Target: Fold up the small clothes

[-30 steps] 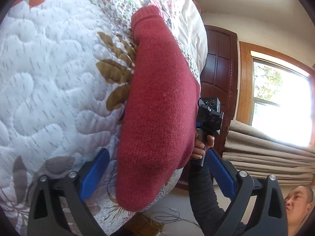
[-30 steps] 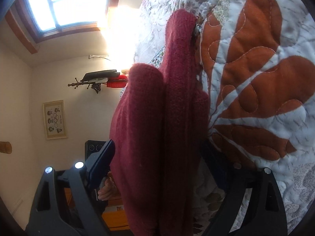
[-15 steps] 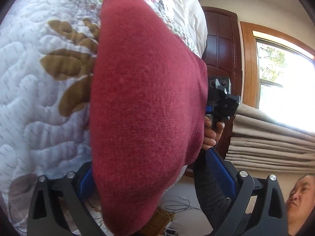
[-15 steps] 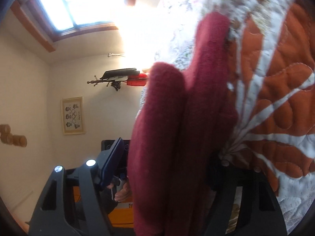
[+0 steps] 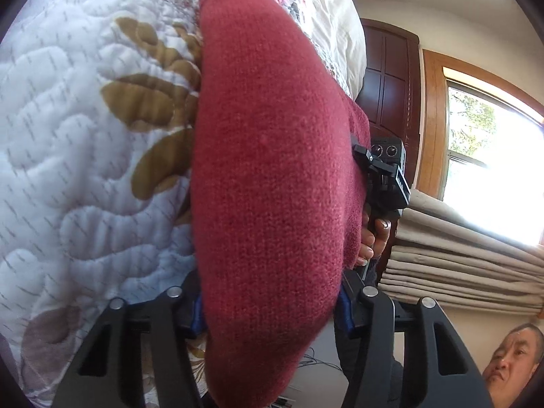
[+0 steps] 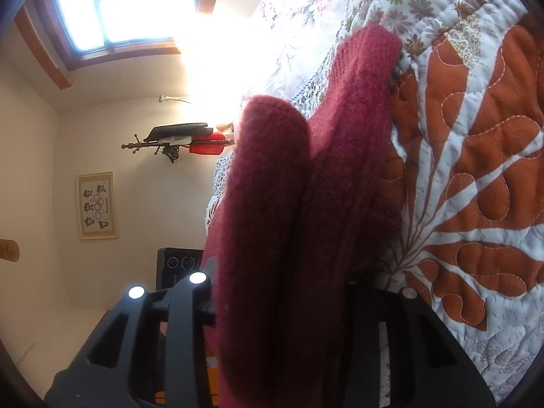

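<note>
Fingers of the left gripper (image 5: 268,309) have closed from wide open onto the red knit sweater (image 5: 272,183), which lies on the floral quilt (image 5: 68,170). Right gripper (image 6: 282,292) likewise clamps the sweater's doubled edge; both corners appear secured, ready for folding over.

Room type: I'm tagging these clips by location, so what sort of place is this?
Most likely a home bedroom. A quilt covers what looks like a bed, with a dark wooden door, a curtained window and a framed picture around it.
</note>
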